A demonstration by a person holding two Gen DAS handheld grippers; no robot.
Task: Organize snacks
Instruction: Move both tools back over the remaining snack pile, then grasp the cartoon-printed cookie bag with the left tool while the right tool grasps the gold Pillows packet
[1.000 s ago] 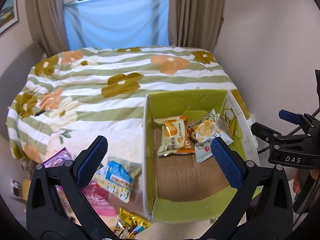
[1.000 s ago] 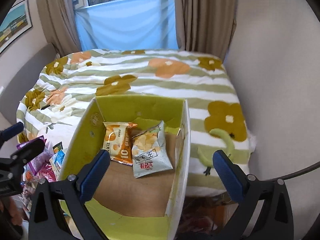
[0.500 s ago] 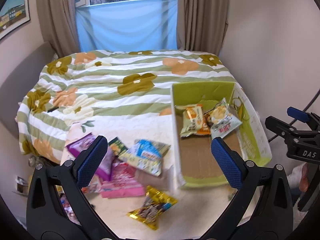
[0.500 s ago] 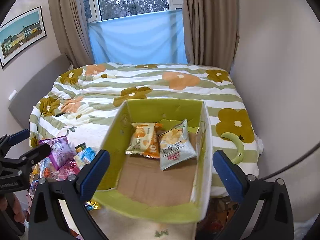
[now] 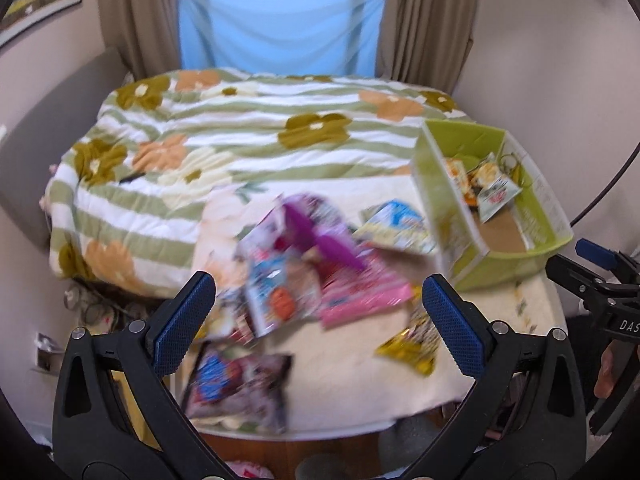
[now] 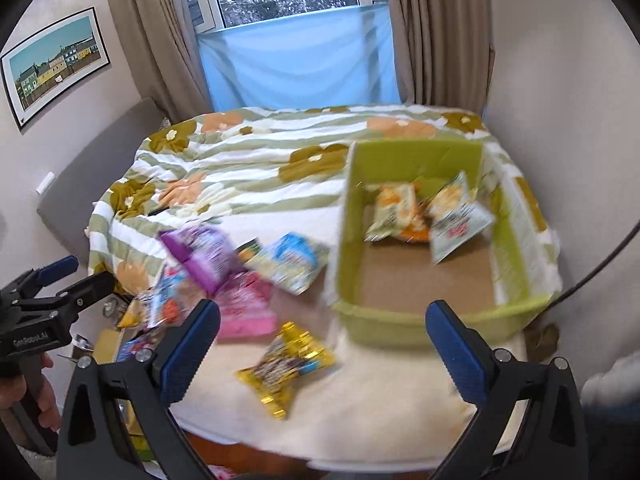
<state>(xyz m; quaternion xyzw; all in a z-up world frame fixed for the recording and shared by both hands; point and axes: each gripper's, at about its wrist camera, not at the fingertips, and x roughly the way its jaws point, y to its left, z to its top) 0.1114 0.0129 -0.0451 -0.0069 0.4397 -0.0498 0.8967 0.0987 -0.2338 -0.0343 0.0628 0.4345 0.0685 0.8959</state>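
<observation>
Left wrist view is pretty blurry, but the left gripper (image 5: 318, 322) hangs wide open with nothing between its blue pads, above the near edge of the bed (image 5: 240, 128) with the green-striped floral quilt. Straight ahead of it, lying between the two fingers as the camera sees it, is the loose pile of snacks on a cream blanket: a purple foil packet (image 5: 320, 236) on top, a pink packet (image 5: 360, 294) just to its right, a light blue and white bag (image 5: 400, 226) further back toward the box, and a dark printed bag (image 5: 240, 388) hanging at the near edge of the bed. A yellow foil snack bag (image 5: 416, 344) sits just inside the right finger. The lime green cardboard box (image 5: 472, 276) is off at the right edge of the bed, well apart from this gripper, holding an orange and white chip packet (image 5: 458, 176) and a pale white packet with red print (image 5: 496, 196) at its far end. Right wrist view: the right gripper (image 6: 322, 350) is also spread wide and empty, with the same yellow bag (image 6: 286, 364) lying between its fingers and the box (image 6: 420, 324) just beyond its right finger. The other packets lie left of the box, near the left finger.
</observation>
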